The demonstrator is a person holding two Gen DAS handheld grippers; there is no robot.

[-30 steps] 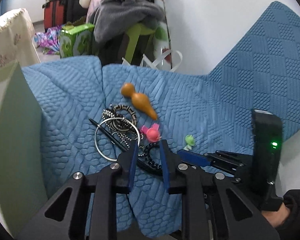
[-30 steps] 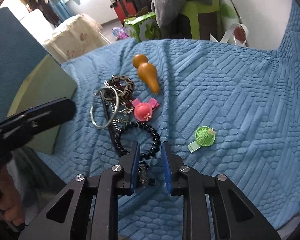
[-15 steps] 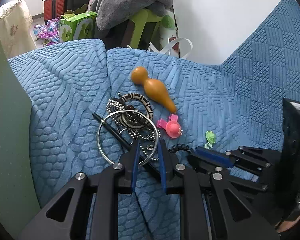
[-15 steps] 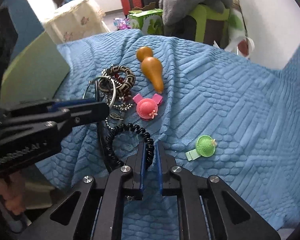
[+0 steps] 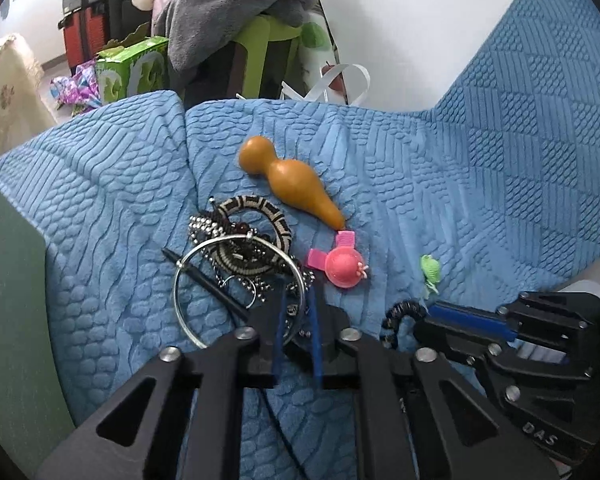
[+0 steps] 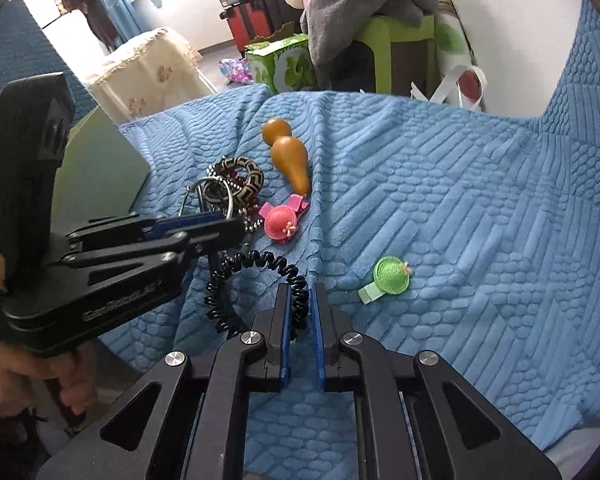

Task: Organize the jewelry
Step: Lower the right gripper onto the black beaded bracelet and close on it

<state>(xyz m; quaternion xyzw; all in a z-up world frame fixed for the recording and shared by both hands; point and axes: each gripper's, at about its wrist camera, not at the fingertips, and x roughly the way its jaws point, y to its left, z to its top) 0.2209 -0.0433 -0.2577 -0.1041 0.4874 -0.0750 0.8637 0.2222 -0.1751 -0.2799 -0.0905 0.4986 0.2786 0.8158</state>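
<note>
right claw: our right gripper (image 6: 300, 300) has narrowed since a second ago and is now clamped on the black spiral coil hair tie (image 6: 256, 276), coil pinched between the blue pads.
left claw: our left gripper (image 5: 296, 304) has also closed in, jaws now narrow over the edge of the large silver metal ring (image 5: 236, 288); something thin sits between them, but we cannot tell if it is actually gripped.
what changed: both claws moved forward into the pile and narrowed; hair tie went from lying free to held.
meaning: we judge the pick of the hair tie is done, lift and sorting come next; task is early, most pieces untouched.
pile: black-and-cream patterned woven bangle (image 5: 256, 212) plus silver bead chain (image 5: 204, 226), tangled under the ring; snag risk on lift.
nearby: pink hat-shaped hair clip (image 5: 342, 266) just beside the pile; green hat-shaped hair clip (image 6: 390, 276) apart, on the blue textured blanket (image 6: 460, 200).
far: orange wooden gourd (image 5: 292, 180) beyond the pile.
left side: pale green box (image 6: 96, 164), likely destination.
</note>
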